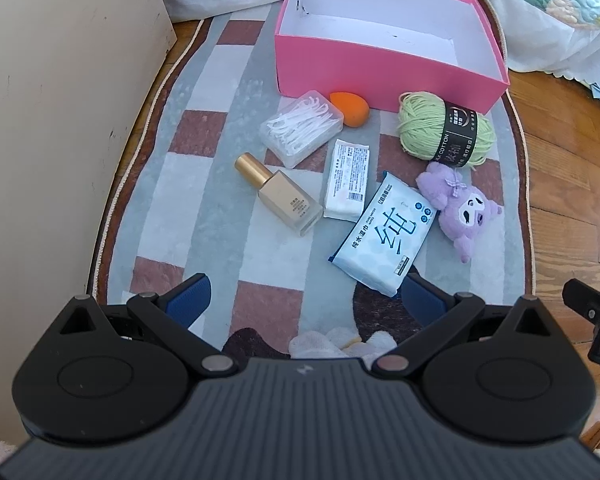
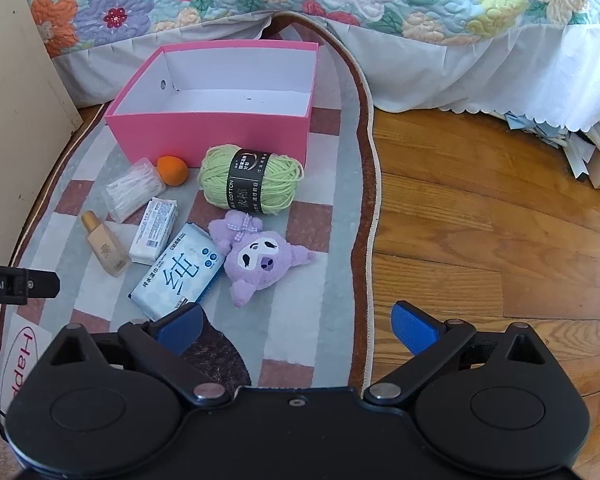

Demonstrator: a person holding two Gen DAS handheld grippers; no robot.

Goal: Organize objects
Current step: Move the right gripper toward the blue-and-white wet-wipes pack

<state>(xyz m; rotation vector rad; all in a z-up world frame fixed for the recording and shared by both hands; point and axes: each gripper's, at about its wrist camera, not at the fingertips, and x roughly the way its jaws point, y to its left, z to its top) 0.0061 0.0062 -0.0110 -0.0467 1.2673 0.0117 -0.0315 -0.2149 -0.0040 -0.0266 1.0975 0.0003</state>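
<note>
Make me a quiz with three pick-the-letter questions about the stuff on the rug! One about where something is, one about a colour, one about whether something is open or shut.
1. Where is the orange sponge?
A. inside the pink box
B. on the rug, in front of the pink box
C. on top of the yarn

2. What colour is the ball of yarn?
A. green
B. red
C. blue

3. How is the pink box?
A. lid on
C. tipped over
B. open on top, nothing inside

Answers: 1 B, it lies on the rug beside the clear box of floss picks. 2 A, its strands are light green. 3 B, its white inside shows bare.
</note>
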